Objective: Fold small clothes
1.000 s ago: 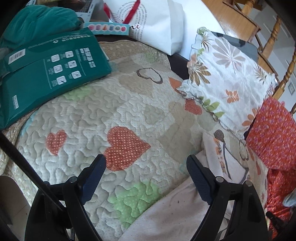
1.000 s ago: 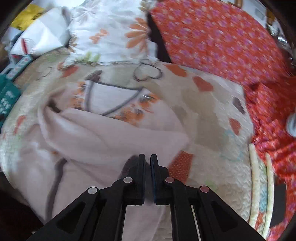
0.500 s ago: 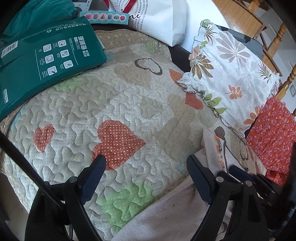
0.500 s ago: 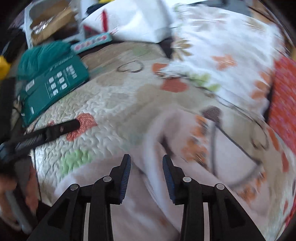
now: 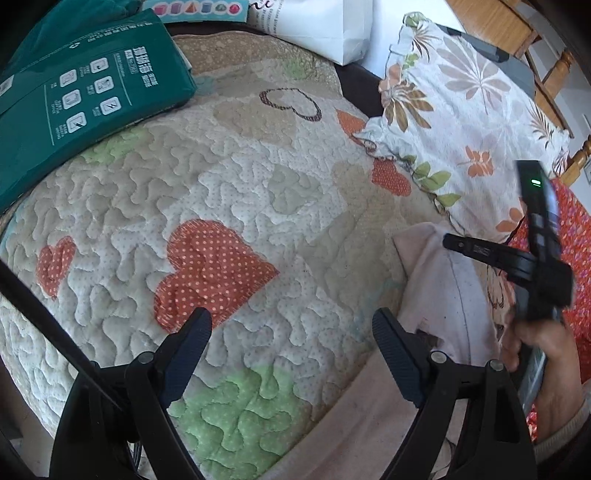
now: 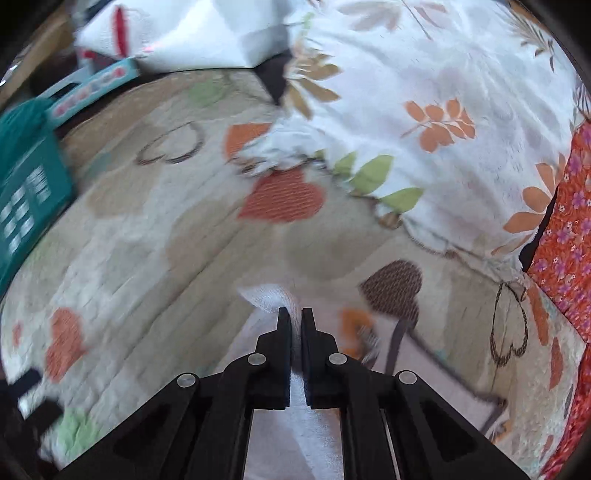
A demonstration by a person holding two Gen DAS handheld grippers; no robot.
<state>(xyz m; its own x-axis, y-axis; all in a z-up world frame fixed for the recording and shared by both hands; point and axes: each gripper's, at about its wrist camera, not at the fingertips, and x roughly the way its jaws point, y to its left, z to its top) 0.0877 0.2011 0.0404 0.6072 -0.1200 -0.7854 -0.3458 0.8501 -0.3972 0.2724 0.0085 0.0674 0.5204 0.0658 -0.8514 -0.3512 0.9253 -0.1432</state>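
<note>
A pale pink small garment (image 5: 436,295) with an orange and grey print lies on the heart-patterned quilt (image 5: 229,206), at the right in the left wrist view. My right gripper (image 6: 295,314) is shut on a raised corner of the garment (image 6: 269,295) and holds it above the quilt (image 6: 147,229). The right gripper also shows from the side in the left wrist view (image 5: 448,240). My left gripper (image 5: 288,328) is open and empty over the quilt, just left of the garment's edge.
A floral pillow (image 5: 461,122) lies at the back right, with red floral fabric (image 5: 569,236) beside it. A green package (image 5: 81,99) sits at the back left. A white paper bag (image 5: 325,26) stands at the back. Wooden chairs (image 5: 554,74) are behind the pillow.
My right gripper opened, moved to the garment's far corner, then shut on it and lifted it. My left gripper stayed open and shifted slightly forward over the quilt.
</note>
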